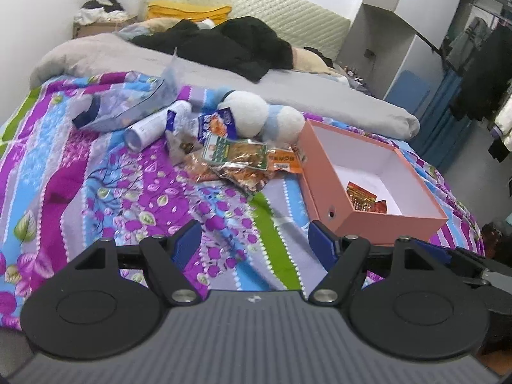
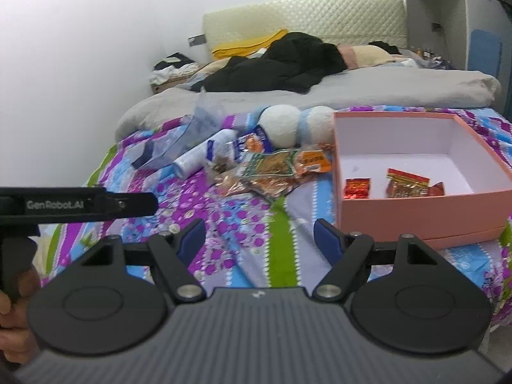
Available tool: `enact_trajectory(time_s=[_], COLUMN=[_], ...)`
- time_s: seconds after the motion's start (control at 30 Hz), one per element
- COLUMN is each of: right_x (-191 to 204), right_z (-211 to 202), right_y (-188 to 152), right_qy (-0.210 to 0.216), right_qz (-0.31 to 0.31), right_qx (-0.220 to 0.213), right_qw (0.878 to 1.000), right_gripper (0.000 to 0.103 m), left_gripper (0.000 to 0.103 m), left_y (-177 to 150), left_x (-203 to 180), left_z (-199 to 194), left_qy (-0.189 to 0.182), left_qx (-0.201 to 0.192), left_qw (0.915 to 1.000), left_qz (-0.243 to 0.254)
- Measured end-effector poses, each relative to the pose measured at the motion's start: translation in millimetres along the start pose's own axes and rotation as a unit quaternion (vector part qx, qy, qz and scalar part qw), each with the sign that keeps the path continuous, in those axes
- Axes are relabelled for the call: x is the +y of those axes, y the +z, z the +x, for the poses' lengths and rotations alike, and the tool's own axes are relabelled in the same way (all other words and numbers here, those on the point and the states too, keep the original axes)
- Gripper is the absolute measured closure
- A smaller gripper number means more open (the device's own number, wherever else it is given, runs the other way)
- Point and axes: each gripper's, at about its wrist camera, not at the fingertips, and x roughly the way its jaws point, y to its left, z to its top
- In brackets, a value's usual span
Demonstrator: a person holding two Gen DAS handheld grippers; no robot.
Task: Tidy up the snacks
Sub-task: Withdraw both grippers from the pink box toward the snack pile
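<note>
A heap of snack packets lies on the flowered quilt in the middle of the bed. To its right stands an open pink box holding a few red packets. My left gripper hovers over the quilt in front of the heap, jaws open and empty. Beside the box's near left corner, my right gripper is also open with nothing between its fingers. The left gripper's black body and a hand show at the left edge of the right wrist view.
A white tube, a clear plastic bag and a white and blue plush toy lie behind the snacks. Dark clothes and a grey blanket cover the far bed. A wardrobe stands right.
</note>
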Motion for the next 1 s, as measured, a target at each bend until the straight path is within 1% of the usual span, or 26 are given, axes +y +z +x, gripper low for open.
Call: enact_trajectory(time_s=[0.17,0.27,0.37,0.5,0.6,0.7,0.77,0.87,1.0], right_x=[10,11,11,9,8,8,8,8,7], right_z=[4,8,13,21,26,32,38,45,59], right_y=[-5,-8,-11,-13,-12,-10,-8,-5,0], right_qy=[0.000,-0.002,-0.005,-0.005,-0.008,-0.011,-0.012,-0.016,-0.014], right_qz=[-0.017,-0.013,-0.009,0.000,0.004,0.004,0.003,0.006,0.008], right_qx=[0.002,0.008,0.013,0.019,0.021,0.027,0.029,0.032,0.039], right_qw=[1.000,1.000,1.000,1.000,1.000,1.000,0.999,0.999,0.999], right_gripper=[0.027,0.027,0.027,0.027,0.027,0.027,0.027,0.027,0.027], left_gripper=[0.025,0.025,0.025,0.025,0.025,0.025,0.025,0.025,0.025], left_y=[-5,-5,-5,-3,-2,-4,-4,0,9], left_x=[14,21,21,23,24,21,23,31,43], left_z=[5,10,13,21,26,32,36,44,57], left_qy=[0.006,0.001,0.005,0.003,-0.005,-0.011,-0.006,-0.007,0.005], left_qx=[0.010,0.019,0.022,0.029,0.035,0.046,0.049,0.051,0.053], left_qw=[0.9998,0.9996,0.9997,0.9994,0.9991,0.9988,0.9988,0.9984,0.9982], left_qz=[-0.014,-0.019,-0.012,-0.018,-0.023,-0.013,-0.009,-0.021,-0.026])
